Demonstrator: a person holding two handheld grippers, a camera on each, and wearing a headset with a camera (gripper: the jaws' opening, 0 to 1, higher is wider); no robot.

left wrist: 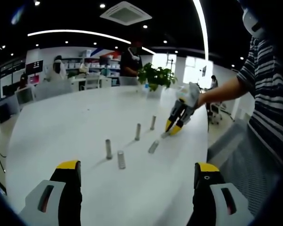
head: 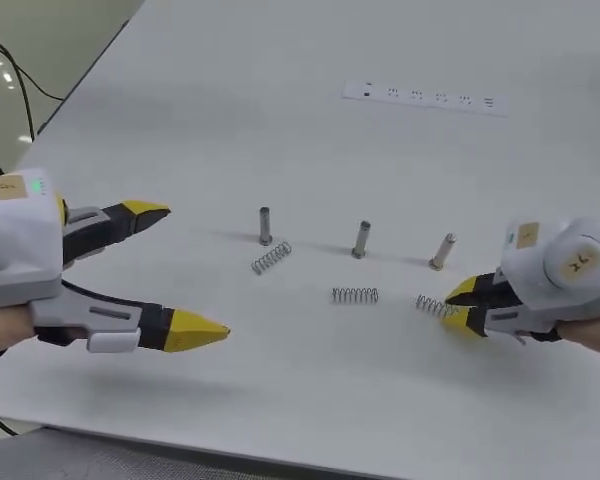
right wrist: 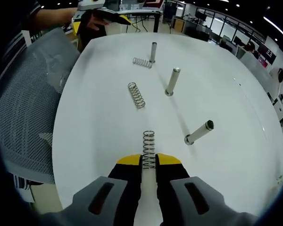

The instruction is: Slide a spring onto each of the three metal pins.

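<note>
Looking down through the head view, I am watching three metal pins standing in a row on the white table (head: pixel 380 410): the left pin (head: pixel 265 226), the middle pin (head: pixel 361 239) and the right pin (head: pixel 443 251), which is leaning a little. None is wearing a coil yet. The left spring (head: pixel 271 257), the middle spring (head: pixel 355 294) and the right spring (head: pixel 435 305) are each lying flat just in front of a pin, laid out, I judge, so that each has only a short trip. The right gripper (head: pixel 463 305) is sitting low at the right spring's outer end with its jaws drawn nearly together, while the left gripper (head: pixel 180 270) is hovering well apart on the other side, spread wide and carrying nothing, probably waiting to steady a pin. Turning to the left gripper view, its yellow tips are gaping with bare table between them, and the row of pins is running away toward the right gripper. Turning to the right gripper view, the jaws are narrowed to the coil's width and, as far as I can judge, are pinching the right spring's near end, the coil pointing straight ahead. Gripping it by the end is leaving its length free to go over the right pin, just ahead and to one side.
</note>
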